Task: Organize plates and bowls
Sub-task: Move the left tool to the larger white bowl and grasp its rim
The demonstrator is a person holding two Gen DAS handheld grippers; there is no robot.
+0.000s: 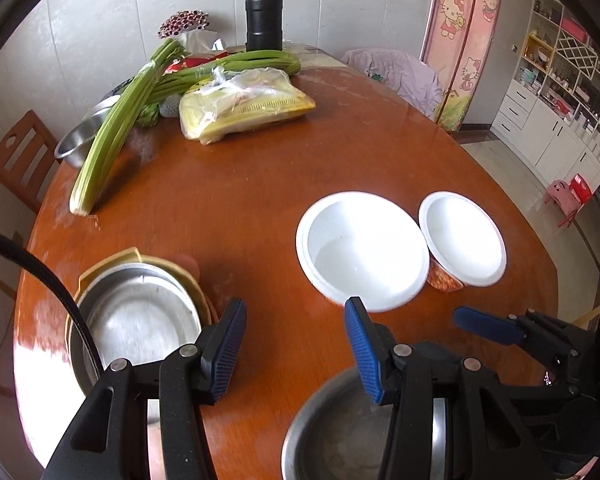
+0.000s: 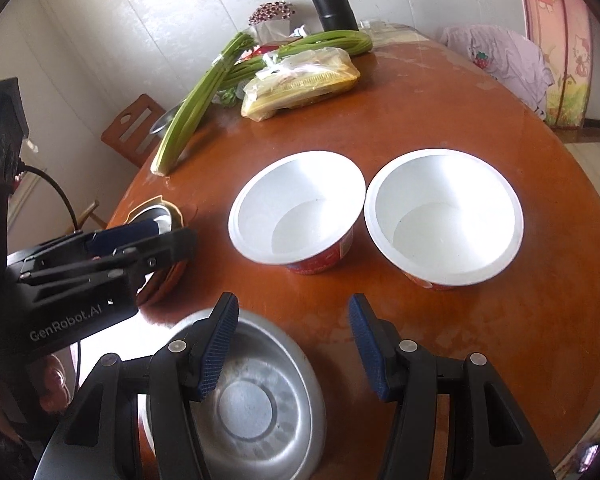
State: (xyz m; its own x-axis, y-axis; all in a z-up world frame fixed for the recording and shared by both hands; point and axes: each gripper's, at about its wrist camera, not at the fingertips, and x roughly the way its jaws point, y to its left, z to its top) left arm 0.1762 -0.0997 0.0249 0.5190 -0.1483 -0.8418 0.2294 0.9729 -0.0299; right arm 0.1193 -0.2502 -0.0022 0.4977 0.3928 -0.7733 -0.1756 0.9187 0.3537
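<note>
Metal bowl [image 2: 252, 400] below right fingers [image 2: 216, 348].

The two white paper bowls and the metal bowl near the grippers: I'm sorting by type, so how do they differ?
The paper bowls are white inside with red printed outsides; the metal bowl is bare grey steel with a ringed base. The paper bowls look deeper with wide flat rims; the metal bowl looks shallower and thin-rimmed. The paper bowls sit side by side farther out; the metal bowl is nearest. All stand upright and empty.

two paper bowls [image 2: 296, 212] [image 2: 444, 216] side by side mid-table [image 2: 500, 340]; metal bowl [image 2: 256, 396] before them, stacked dishes [image 1: 140, 312] to its left, vegetables [image 2: 204, 96] behind.
</note>
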